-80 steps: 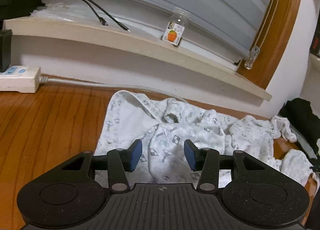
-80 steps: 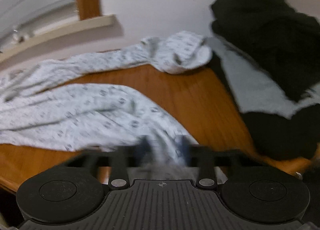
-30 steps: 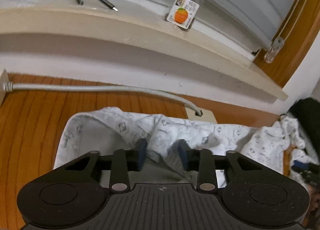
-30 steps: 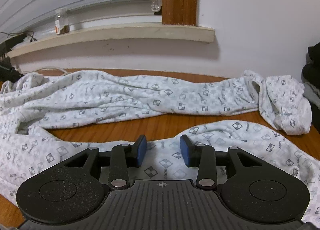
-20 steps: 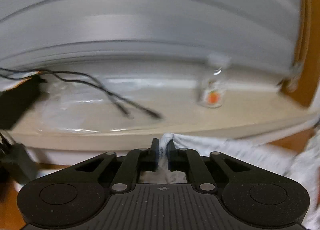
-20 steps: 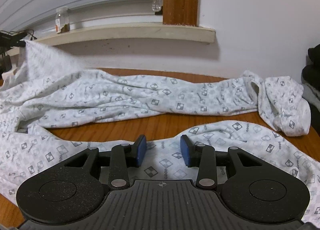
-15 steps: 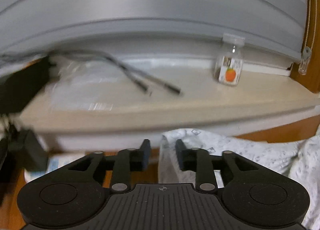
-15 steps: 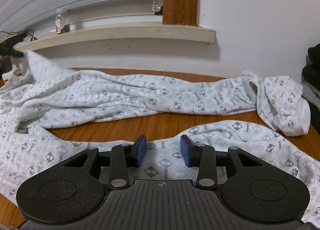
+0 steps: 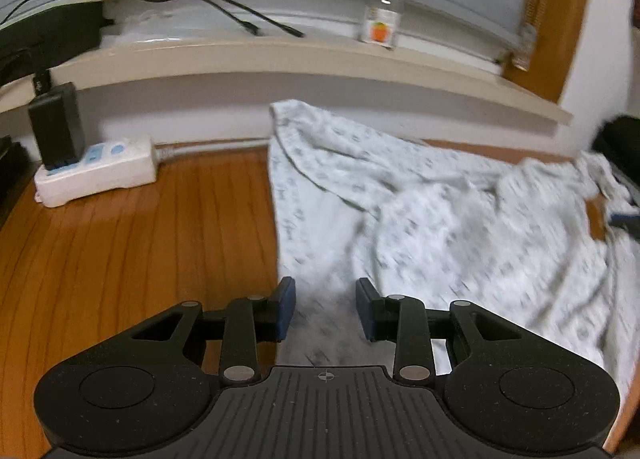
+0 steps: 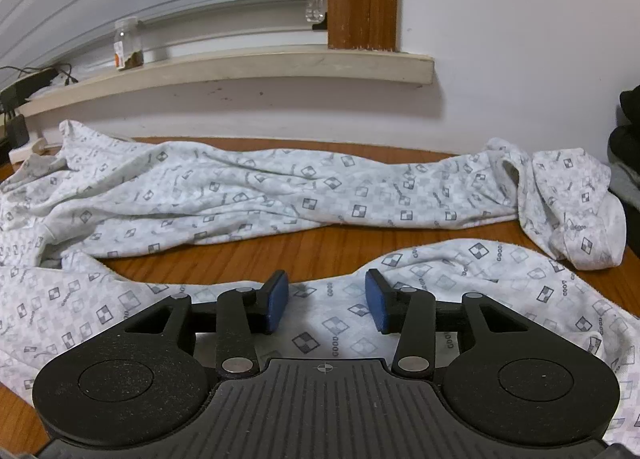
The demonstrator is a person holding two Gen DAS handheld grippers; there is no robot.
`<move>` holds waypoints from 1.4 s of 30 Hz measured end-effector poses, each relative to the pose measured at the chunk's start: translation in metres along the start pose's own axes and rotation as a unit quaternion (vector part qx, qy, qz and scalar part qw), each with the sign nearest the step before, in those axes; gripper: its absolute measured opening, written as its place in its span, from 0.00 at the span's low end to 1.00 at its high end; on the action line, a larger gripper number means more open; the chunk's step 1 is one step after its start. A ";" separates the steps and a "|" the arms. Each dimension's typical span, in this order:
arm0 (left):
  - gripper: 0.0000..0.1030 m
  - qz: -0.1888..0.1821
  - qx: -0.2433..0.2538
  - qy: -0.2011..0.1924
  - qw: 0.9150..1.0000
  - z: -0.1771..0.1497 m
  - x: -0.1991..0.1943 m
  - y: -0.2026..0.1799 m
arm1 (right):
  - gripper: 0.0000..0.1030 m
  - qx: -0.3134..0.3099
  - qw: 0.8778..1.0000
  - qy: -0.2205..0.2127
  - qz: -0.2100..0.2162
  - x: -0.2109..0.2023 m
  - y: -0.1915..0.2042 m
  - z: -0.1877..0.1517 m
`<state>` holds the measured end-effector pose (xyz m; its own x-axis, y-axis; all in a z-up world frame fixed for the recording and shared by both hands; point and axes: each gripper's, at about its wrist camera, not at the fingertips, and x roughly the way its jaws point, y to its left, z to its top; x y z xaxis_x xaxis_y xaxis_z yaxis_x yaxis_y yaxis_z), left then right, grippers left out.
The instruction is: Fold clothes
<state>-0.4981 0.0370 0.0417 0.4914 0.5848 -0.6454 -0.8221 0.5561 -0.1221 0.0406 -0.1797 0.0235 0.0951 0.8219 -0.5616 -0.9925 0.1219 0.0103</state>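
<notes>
both tongs released, nothing between the pads. 1 left gripper (image 9: 325,307) hangs over the near left edge of 1 white patterned garment (image 10: 248,191), w/ pads apart. 1 right gripper (image 10: 326,301) sits over the nearer trouser leg, also spread. garment = pyjama pants spread on the wood table (image 9: 132,235), 2 legs running toward the right, cuffs bunched there. behind: 1 white power strip (image 9: 96,175) w/ 1 black adapter (image 9: 58,127) plugged in. on the sill (image 10: 248,71): 1 clear jar (image 10: 129,44) w/ brownish bits at the bottom, 2 loose cable ends (image 9: 272,29). dark clothes (image 10: 628,139) at far right.
</notes>
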 end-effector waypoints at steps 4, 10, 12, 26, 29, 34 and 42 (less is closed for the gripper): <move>0.31 0.011 0.023 0.003 1.000 -0.005 -0.007 -0.007 | 0.43 0.001 1.000 0.000 0.001 0.000 0.000 0.000; 0.03 0.031 0.057 0.002 0.998 -0.011 -0.020 -0.018 | 0.43 0.004 1.000 0.000 0.003 -0.001 0.000 0.000; 0.03 0.039 0.058 -0.006 0.998 -0.012 -0.035 -0.019 | 0.43 0.004 1.000 0.000 0.004 -0.001 -0.001 0.000; 0.08 0.021 0.035 0.033 0.999 -0.031 -0.086 -0.005 | 0.43 -0.011 1.000 -0.006 -0.008 -0.008 0.009 -0.001; 0.12 0.021 0.033 0.027 0.999 -0.030 -0.085 -0.005 | 0.43 -0.035 0.999 -0.016 0.014 -0.018 0.032 0.013; 0.14 0.011 0.015 0.018 1.000 -0.039 -0.082 0.000 | 0.43 -0.093 0.991 -0.026 0.088 -0.012 0.103 0.054; 0.33 -0.002 -0.022 0.018 1.000 -0.056 -0.086 0.010 | 0.43 -0.167 0.949 0.025 0.265 0.070 0.259 0.093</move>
<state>-0.5646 -0.0411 0.0535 0.4846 0.5610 -0.6712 -0.8324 0.5317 -0.1566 -0.2032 -0.0392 0.0635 -0.4194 0.6900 -0.5898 -0.8702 -0.4908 0.0446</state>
